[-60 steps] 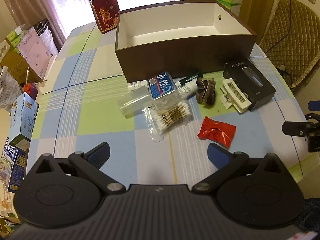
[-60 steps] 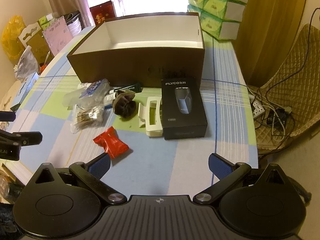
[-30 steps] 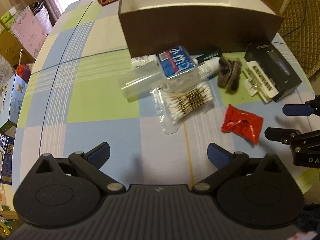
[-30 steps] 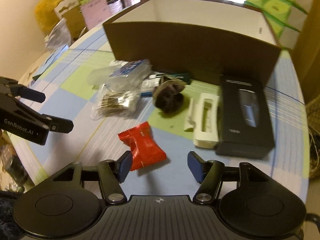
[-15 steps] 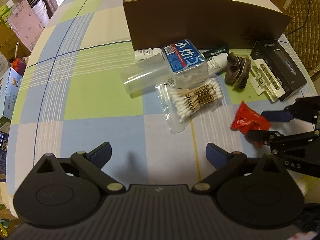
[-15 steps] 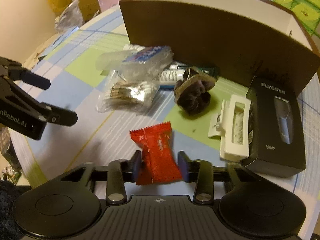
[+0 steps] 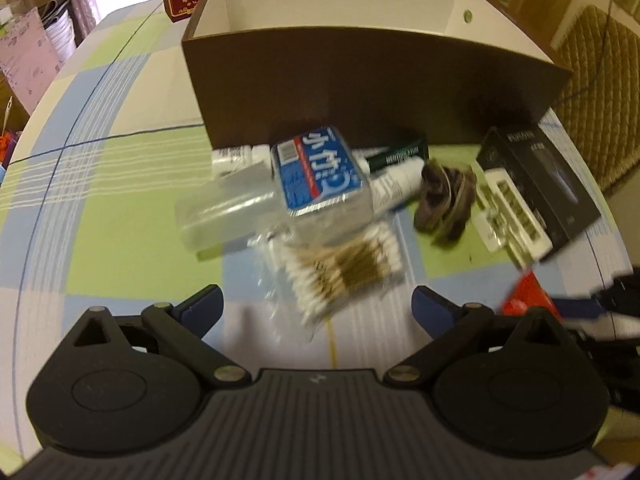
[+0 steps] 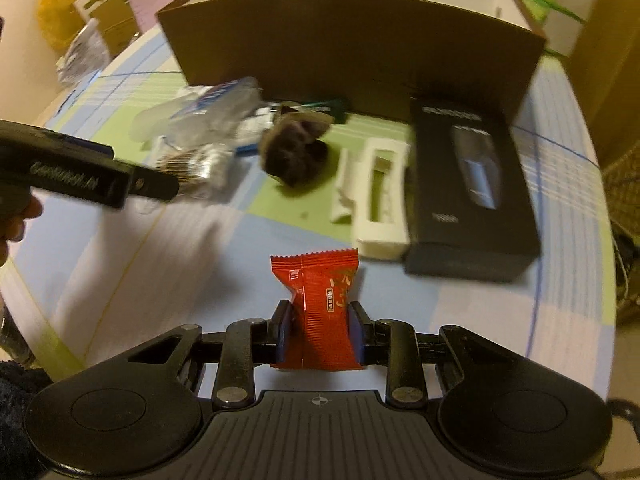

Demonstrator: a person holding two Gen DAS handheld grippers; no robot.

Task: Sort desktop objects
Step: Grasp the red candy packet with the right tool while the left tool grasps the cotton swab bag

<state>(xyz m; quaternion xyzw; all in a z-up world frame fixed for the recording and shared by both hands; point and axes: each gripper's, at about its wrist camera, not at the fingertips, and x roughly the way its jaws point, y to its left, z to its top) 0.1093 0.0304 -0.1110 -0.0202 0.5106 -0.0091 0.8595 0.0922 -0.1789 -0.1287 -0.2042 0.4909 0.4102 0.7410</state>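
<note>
While clamped: one red packet (image 8: 320, 312).

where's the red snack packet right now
In the right wrist view the red snack packet sits between the closing right tongs, pads on both its sides, just in front of the white plastic holder.

A red snack packet (image 8: 320, 304), a brown box (image 7: 372, 80), a blue-green-white checked tablecloth (image 7: 120, 208).

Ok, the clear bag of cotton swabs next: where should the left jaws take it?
Across the middle of the clear bag of cotton swabs, from above. It lies flat, bulked in the middle, its far edge tucked under the blue-labelled clear box; the near film is loose and empty.
</note>
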